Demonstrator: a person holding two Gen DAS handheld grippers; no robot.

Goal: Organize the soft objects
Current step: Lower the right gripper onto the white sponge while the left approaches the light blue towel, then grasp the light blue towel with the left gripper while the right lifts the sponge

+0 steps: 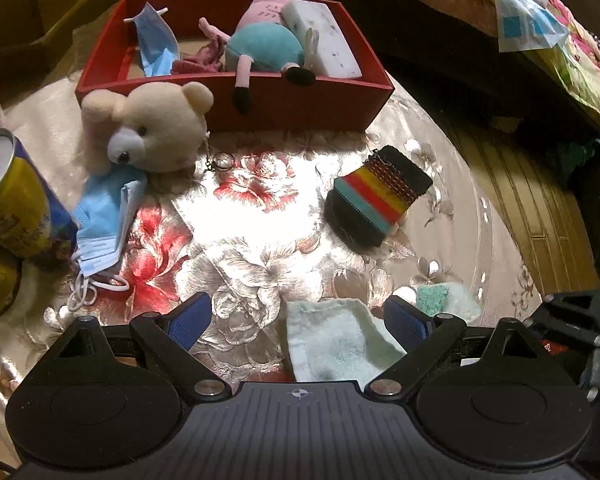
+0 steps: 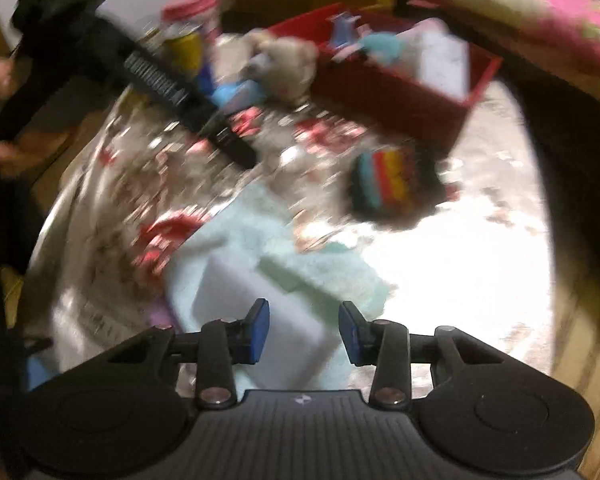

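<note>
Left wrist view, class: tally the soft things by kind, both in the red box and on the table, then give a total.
Plush toys: 2, the bear and the pink doll.
Face masks: 2, one in the red box at, one on the table.
Striped knit piece: 1.
Pale green towel: 1.
Sponges: 2.
Maroon cloth: 1.
Total: 9.

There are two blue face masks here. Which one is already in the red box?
The face mask leaning against the red box's left inner wall. The other mask lies outside on the floral tablecloth, partly under the cream teddy bear's head.
</note>
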